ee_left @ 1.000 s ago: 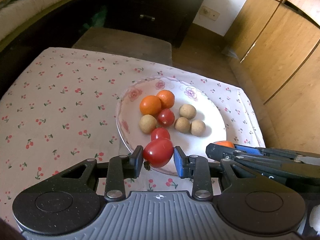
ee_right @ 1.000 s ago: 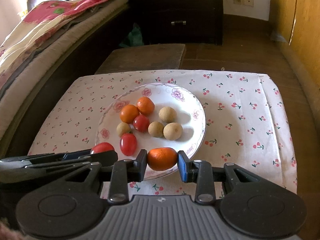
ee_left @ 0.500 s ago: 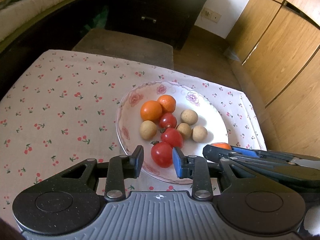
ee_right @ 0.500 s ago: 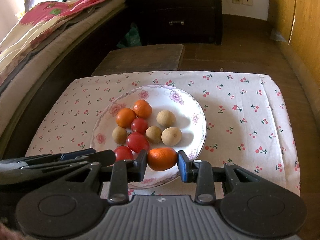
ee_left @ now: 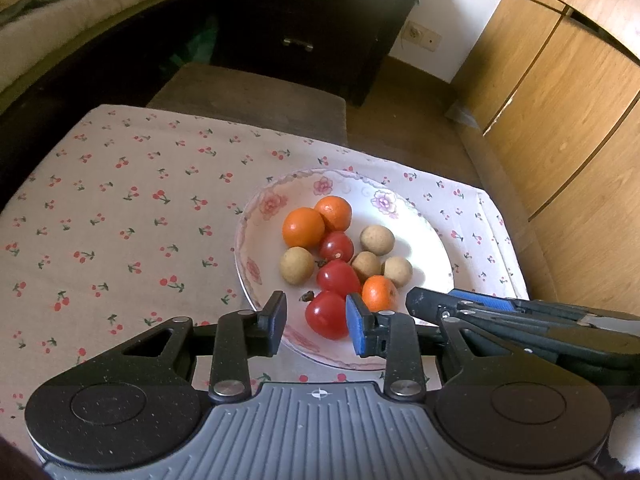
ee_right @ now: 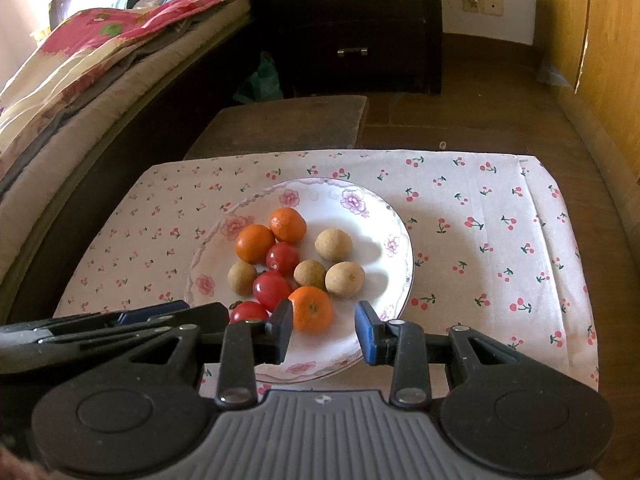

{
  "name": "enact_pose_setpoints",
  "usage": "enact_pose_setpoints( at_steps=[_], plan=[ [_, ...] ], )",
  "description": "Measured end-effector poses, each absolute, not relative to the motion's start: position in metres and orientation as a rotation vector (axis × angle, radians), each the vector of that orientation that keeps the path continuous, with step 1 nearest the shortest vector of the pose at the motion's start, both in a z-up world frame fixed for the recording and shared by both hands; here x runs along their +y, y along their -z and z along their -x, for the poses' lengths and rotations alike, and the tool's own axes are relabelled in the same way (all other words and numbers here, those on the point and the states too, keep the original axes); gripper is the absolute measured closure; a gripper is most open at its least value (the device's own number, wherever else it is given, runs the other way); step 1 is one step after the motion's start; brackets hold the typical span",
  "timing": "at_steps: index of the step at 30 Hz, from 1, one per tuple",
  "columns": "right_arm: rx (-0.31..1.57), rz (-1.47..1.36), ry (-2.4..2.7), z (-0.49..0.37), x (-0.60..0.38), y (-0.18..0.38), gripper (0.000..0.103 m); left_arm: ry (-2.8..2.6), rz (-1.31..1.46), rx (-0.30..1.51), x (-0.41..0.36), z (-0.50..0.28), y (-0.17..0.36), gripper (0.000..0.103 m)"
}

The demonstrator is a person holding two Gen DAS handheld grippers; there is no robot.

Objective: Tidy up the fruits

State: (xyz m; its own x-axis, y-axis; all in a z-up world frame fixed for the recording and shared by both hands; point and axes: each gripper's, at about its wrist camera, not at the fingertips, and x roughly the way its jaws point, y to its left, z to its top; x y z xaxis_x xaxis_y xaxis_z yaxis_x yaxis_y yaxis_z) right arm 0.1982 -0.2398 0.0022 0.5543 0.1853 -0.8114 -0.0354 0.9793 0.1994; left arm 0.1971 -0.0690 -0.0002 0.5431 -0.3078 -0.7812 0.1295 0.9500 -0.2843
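Observation:
A white flowered plate on the cherry-print cloth holds oranges, red tomatoes and brown round fruits. My left gripper is open over the plate's near rim; a red tomato lies on the plate between its fingers. My right gripper is open at the near rim; an orange rests on the plate by its left finger. Two more oranges sit at the plate's far left.
The cherry-print cloth covers a low table. A brown stool and a dark drawer chest stand beyond it. A bed runs along the left, wooden cupboards along the right.
Both grippers have opened. The left one let the red tomato go onto the plate; the right one let the orange go onto the plate. Both have drawn back slightly.

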Motion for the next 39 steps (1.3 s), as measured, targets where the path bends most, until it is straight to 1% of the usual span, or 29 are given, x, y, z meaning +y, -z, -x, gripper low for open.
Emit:
enact_pose_setpoints(
  at_steps=[5,11,13,15,17,21,23,27,31,33,39],
  plan=[
    [0.962,-0.168,-0.129,-0.192,-0.24,-0.007,0.064,0.252,0.188,0.95,-0.068,-0.194,-0.002,0.059],
    [0.953,-0.162,-0.118,-0.178,-0.239,-0.016,0.064,0.242,0.166,0.925,-0.063,-0.182,-0.008,0.053],
    [0.953,-0.153,-0.116,-0.171,-0.238,-0.018,0.063,0.237,0.156,0.915,-0.062,-0.176,-0.011,0.049],
    [0.949,-0.149,-0.116,-0.164,-0.237,-0.021,0.062,0.231,0.16,0.902,-0.06,-0.17,-0.012,0.044],
    [0.948,-0.155,-0.115,-0.157,-0.237,-0.022,0.061,0.228,0.158,0.895,-0.059,-0.162,-0.014,0.041],
    [0.946,-0.175,-0.114,-0.139,-0.235,-0.023,0.06,0.206,0.091,0.856,-0.061,-0.144,-0.019,0.031],
    [0.941,-0.167,-0.115,-0.131,-0.233,-0.025,0.06,0.198,0.064,0.838,-0.062,-0.135,-0.021,0.029],
    [0.92,-0.157,-0.108,-0.114,-0.232,-0.032,0.06,0.18,0.036,0.806,-0.059,-0.119,-0.025,0.019],
    [0.91,-0.164,-0.099,-0.101,-0.233,-0.035,0.059,0.17,0.041,0.799,-0.055,-0.109,-0.025,0.018],
    [0.909,-0.163,-0.098,-0.096,-0.232,-0.035,0.059,0.162,0.029,0.801,-0.054,-0.104,-0.023,0.014],
    [0.908,-0.169,-0.095,-0.078,-0.23,-0.036,0.059,0.139,-0.028,0.766,-0.055,-0.085,-0.025,0.009]
  ],
)
